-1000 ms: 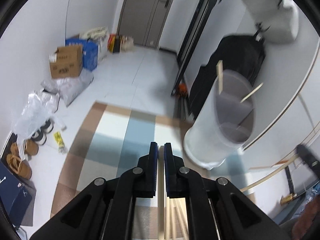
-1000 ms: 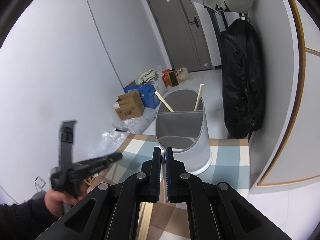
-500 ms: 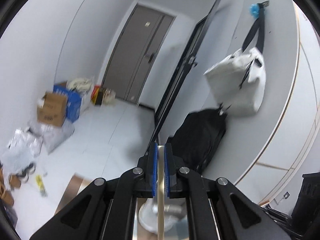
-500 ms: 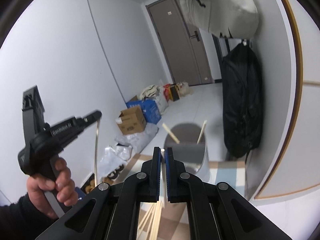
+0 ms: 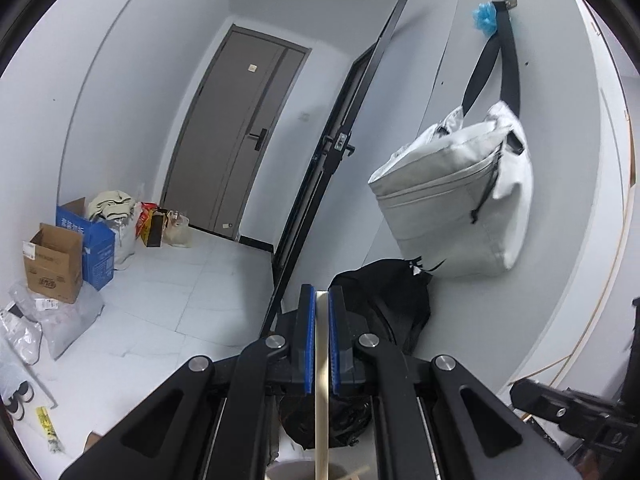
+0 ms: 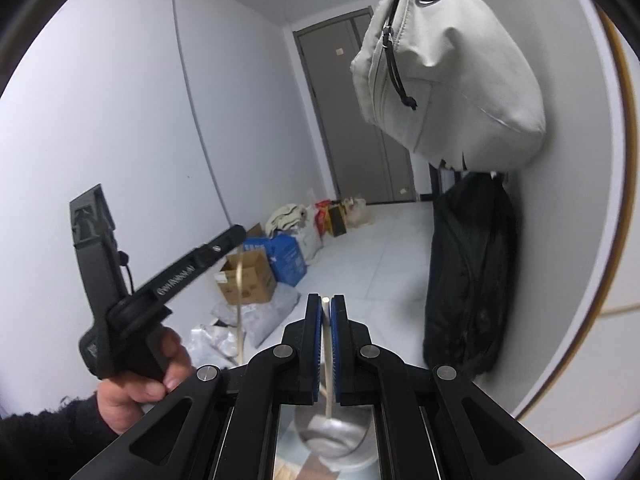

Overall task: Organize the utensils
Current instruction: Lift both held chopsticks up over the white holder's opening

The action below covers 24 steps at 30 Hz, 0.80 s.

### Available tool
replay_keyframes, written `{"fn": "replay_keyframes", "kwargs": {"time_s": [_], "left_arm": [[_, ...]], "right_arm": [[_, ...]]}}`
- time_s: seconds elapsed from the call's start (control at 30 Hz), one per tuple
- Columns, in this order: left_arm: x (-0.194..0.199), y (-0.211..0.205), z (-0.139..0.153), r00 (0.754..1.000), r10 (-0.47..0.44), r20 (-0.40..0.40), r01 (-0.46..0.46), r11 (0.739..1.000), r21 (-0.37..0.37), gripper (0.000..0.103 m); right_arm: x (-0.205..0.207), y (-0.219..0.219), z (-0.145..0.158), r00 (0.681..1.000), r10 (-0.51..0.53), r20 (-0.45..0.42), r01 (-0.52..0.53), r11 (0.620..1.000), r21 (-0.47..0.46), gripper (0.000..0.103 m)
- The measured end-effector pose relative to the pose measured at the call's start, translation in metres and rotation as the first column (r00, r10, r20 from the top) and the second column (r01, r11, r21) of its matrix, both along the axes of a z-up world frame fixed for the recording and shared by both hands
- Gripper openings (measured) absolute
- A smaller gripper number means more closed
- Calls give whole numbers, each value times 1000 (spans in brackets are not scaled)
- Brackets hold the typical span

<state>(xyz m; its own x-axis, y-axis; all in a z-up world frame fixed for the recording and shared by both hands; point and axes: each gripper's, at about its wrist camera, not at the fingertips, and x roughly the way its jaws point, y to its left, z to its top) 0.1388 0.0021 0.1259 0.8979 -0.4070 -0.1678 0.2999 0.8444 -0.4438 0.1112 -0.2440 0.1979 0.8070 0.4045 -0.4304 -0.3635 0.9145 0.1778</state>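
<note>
Each pair of tongs is closed on one wooden stick. In the left wrist view the left tongs [image 5: 322,312] pinch a flat pale chopstick [image 5: 321,392] whose upper end sits level with the pad tips, while the rest hangs straight down below them. In the right wrist view the right tongs [image 6: 326,312] clamp a thinner round chopstick [image 6: 328,364] the same way, its top just showing between the blue pads [image 6: 316,344].

The white utensil holder [image 6: 340,440] stands below and slightly ahead of the right tongs, and the hanging stick points into its mouth. In the left view only a sliver of the holder's rim [image 5: 280,472] shows under the left tongs, with another stick's end [image 5: 358,472] already leaning inside. The left tongs also appear in the right view, up and to the left, held by a hand [image 6: 140,384].

The step in hand looks like carrying both sticks over the holder and dropping them in. To do it well, I would keep each stick vertical, bring its lower tip over the open mouth before lowering, and descend until the tip is well inside the wall. Release should come only then, one side at a time, so the two sticks do not knock each other. The holder looks light and may tip if a stick catches the rim.
</note>
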Motion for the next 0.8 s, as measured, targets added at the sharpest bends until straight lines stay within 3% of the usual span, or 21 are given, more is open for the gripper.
{"fn": "replay_keyframes", "kwargs": {"time_s": [0.3,0.8], "left_arm": [[33,-9,-29,1000,11,8,-12,999,30,2],[32,-35,-46,988,46,148,-64,991,117,2]], "right_arm": [[43,6,-15,999,11,-53,-12,1000,-25,4],[69,10,-41,993,51,-103,-57,997,-52,4]]}}
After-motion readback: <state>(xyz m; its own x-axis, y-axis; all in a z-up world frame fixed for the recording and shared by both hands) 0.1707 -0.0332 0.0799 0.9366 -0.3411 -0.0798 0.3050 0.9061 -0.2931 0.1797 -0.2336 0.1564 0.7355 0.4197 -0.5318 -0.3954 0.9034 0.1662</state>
